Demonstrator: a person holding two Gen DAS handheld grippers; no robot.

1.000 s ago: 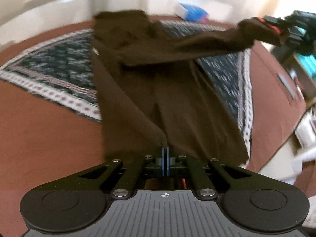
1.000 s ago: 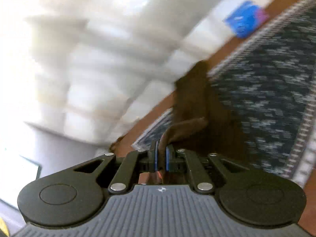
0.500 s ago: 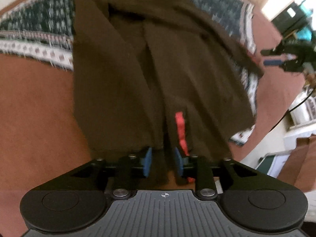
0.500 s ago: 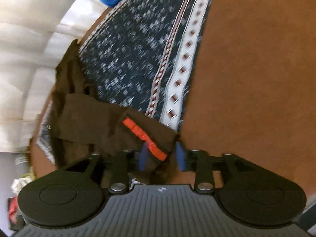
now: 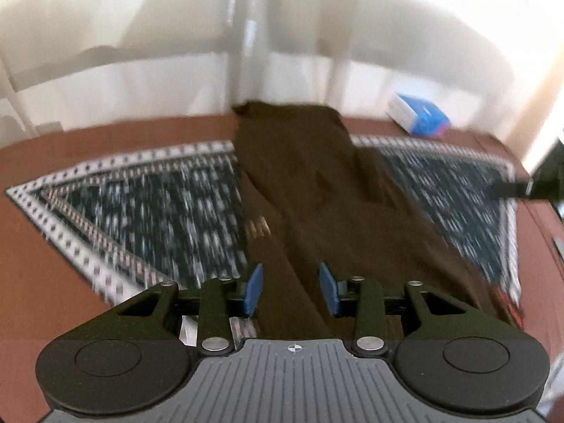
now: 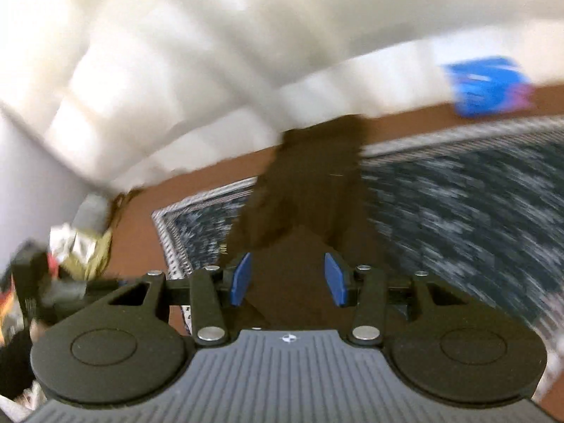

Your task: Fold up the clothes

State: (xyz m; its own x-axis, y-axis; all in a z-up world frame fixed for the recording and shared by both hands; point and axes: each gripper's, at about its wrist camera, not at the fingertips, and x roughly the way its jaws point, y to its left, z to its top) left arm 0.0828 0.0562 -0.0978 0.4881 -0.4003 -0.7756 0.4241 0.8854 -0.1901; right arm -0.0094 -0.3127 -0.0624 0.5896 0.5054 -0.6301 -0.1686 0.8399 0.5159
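Left gripper (image 5: 291,294): blue pads apart and opening; brown cloth runs under the gap between them, neither pad pressing on it.
Right gripper (image 6: 288,279): blue pads spread and opening; the gap frames brown bed surface and the near edge of the garment, nothing pinched.
Brown garment (image 5: 317,190): lies lengthwise on the bed, from just under the left gripper to the far edge, across the middle of the patterned cloth; folded in a long strip, one flap overlapping toward the right; a bit of red trim shows at its near right corner.
Same garment, right wrist view (image 6: 310,190): dark strip reaching to the bed's far edge; blurred.
Patterned cloth (image 5: 169,208): dark blue with white flecks and a white-and-red border, spread flat under the garment, showing on both sides of it.
Bed surface (image 5: 42,268): reddish brown, bare around the cloth.
Blue and white packet (image 5: 419,114): at the far right corner of the bed, well apart from the garment.
Backdrop (image 5: 141,35): pale curtain or wall beyond the far edge; too blurred to tell which.
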